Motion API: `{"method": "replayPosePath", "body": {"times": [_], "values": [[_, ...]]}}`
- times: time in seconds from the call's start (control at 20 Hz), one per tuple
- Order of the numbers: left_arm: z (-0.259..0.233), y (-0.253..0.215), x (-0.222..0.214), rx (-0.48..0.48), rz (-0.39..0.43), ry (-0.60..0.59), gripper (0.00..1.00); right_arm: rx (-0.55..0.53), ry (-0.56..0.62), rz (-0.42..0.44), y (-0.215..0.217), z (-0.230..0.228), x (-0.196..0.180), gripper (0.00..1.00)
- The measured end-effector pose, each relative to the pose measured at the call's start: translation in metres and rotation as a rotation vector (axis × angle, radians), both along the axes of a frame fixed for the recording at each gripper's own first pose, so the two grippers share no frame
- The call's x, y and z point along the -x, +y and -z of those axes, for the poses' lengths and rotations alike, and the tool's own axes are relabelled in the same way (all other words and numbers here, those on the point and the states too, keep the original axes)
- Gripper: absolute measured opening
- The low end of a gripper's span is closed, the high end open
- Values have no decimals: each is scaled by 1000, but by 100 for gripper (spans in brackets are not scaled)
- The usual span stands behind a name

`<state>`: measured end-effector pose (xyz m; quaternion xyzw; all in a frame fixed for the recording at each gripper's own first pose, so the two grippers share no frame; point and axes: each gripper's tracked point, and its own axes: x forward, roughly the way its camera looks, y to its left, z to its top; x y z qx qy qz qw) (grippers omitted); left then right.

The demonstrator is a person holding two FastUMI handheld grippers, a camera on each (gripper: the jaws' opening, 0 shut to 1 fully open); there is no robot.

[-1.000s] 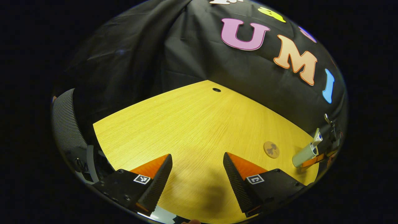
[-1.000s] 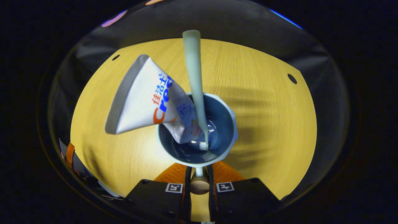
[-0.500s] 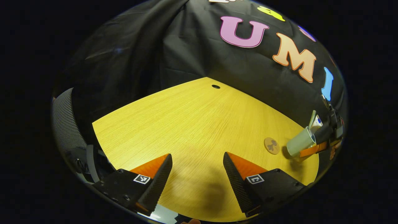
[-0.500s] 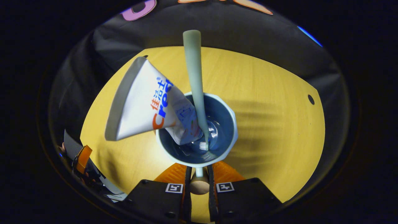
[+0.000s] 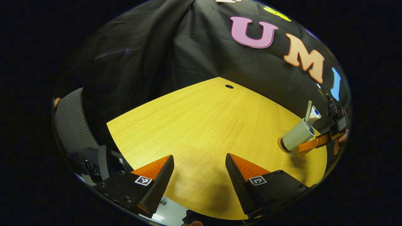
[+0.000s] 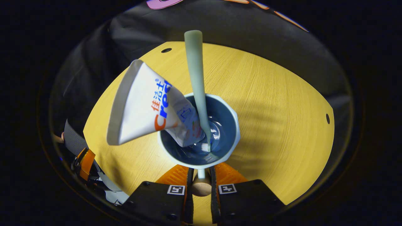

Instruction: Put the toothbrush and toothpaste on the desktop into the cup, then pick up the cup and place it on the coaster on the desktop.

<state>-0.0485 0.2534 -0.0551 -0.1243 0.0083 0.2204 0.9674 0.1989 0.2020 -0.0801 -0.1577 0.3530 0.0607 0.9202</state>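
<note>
**Cup with toothbrush and toothpaste held at the coaster**

Your right gripper [image 6: 201, 179] has its two fingers pinched together on the cup's handle, a narrow pale stem with a rounded wooden-looking knob showing between them. The cup [image 6: 230, 125] is pale grey-green outside, glossy dark blue inside, with a faceted, slightly angular rim. In the right gripper view you look straight down into it: the toothbrush [image 6: 196, 78], a matte pale green stick that widens toward its free end, stands bristles-down against the wet-looking bottom. The toothpaste [image 6: 141, 106], a soft white tube with a flat crimped end, leans out over the cup's rim to the left, cap end down inside the cup.

In the left gripper view, the cup [image 5: 295, 138] sits tilted in the right gripper [image 5: 309, 146], and its base is at the coaster [image 5: 280, 145], a small round brown disc of which a sliver shows at the cup's foot. You cannot tell from here whether the base touches it. The toothbrush [image 5: 308, 108] and toothpaste [image 5: 314, 116] stick up past the rim.

Your left gripper [image 5: 199, 171] hangs with its fingers wide apart and nothing between them, over the desktop [image 5: 204, 125], well to the left of the cup. The desktop is yellow wood-grain laminate with a small dark round hole [image 5: 229, 86] near its far edge.
</note>
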Motion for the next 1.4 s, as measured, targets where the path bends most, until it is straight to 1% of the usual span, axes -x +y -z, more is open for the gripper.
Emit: {"method": "replayPosePath", "body": {"times": [0.05, 0.2, 0.35, 0.45, 0.5, 0.6, 0.7, 0.75, 0.8, 0.85, 0.9, 0.95, 1.0, 1.05, 1.1, 1.25, 1.3, 1.4], "values": [[0, 2, 1, -3, -3, 2, 95, 4, 3, 3, -7, 1, -3, 24], [1, 1, 3, -4, -3, 10, 95, 17, 7, 9, -6, 3, 1, 25], [-2, 0, 4, -12, 5, 8, 95, 29, 1, -1, 12, 6, 6, 26], [-1, -1, 2, -18, 18, 7, 95, -6, -21, -23, 12, -7, 17, 32], [0, -2, 1, -21, 25, 6, 95, -32, -19, -29, 14, -11, 22, 42], [-5, -9, -1, -23, 40, 1, 95, -36, -39, -37, 11, -18, 18, 76], [-9, -18, -8, -25, 57, -4, 95, -55, -60, -57, 12, -26, 24, 88], [-11, -22, -9, -29, 67, -5, 95, -78, -68, -64, 13, -29, 28, 91], [-11, -25, -11, -36, 75, -4, 95, -95, -80, -67, 12, -33, 31, 100], [-13, -29, -12, -44, 84, -3, 95, -106, -96, -67, 8, -34, 33, 99], [-15, -33, -13, -51, 94, -3, 95, -115, -110, -61, 3, -37, 36, 96], [-16, -38, -16, -58, 110, -1, 95, -124, -120, -52, -3, -39, 43, 99], [-16, -44, -20, -63, 126, 4, 95, -135, -129, -41, -9, -40, 48, 99], [-16, -51, -24, -69, 144, 12, 95, -145, -133, -33, -15, -39, 54, 96], [-15, -58, -26, -75, 160, 19, 95, -152, -137, -23, -22, -38, 60, 99], [-14, -80, -33, -93, 208, 32, 95, -166, -133, 18, -48, -26, 85, 99], [-14, -87, -37, -100, 224, 34, 96, -171, -129, 33, -57, -21, 93, 96], [-11, -101, -42, -109, 256, 43, 95, -187, -121, 69, -75, -11, 108, 96]]}}
